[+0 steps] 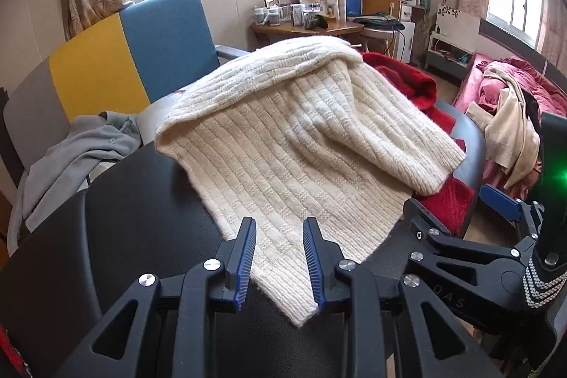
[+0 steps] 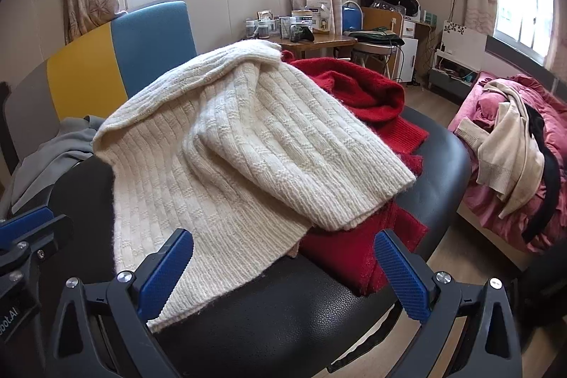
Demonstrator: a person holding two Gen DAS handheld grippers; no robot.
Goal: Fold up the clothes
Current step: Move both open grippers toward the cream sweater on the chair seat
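Observation:
A cream ribbed knit sweater lies heaped on a round black padded top, with one corner stretching toward me. Over that near corner sits my left gripper, its blue pads a little apart and the knit showing in the gap; nothing is pinched. A red knit sweater lies under and to the right of the cream sweater. My right gripper is wide open, low over the cream hem and the red cloth, and holds nothing. It also shows as the right gripper at the edge of the left wrist view.
A blue, yellow and grey chair stands behind on the left, a grey garment draped on it. A bed with pink cover and loose clothes is on the right. A cluttered wooden table stands by the window.

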